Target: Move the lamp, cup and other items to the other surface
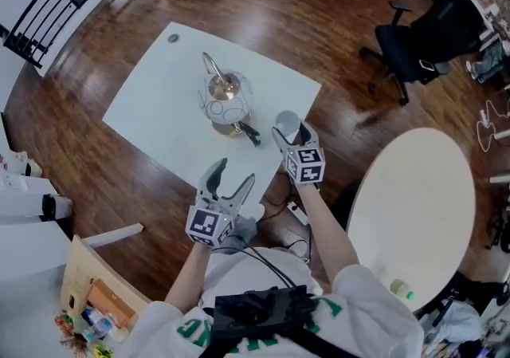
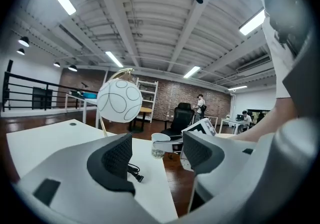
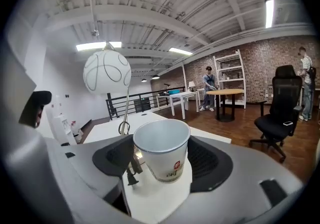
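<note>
A lamp (image 1: 225,101) with a white globe shade and a brass arc stem stands in the middle of the square white table (image 1: 151,125). Its black cord and plug (image 1: 250,134) trail toward me. A white paper cup (image 1: 287,121) stands at the table's near right edge. My right gripper (image 1: 292,135) is shut on the cup (image 3: 162,155), a pad against each side. The lamp globe (image 3: 107,72) shows behind it. My left gripper (image 1: 233,175) hovers open and holds nothing at the table's near corner. Past its jaws (image 2: 157,155) I see the globe (image 2: 119,100) and the cup (image 2: 158,150).
A round white table (image 1: 414,213) stands to the right, with a green-capped bottle (image 1: 402,291) near its front edge. A black office chair (image 1: 418,37) is at the back right. A cardboard box (image 1: 88,293) sits at lower left. Cables (image 1: 296,213) lie on the wood floor below me.
</note>
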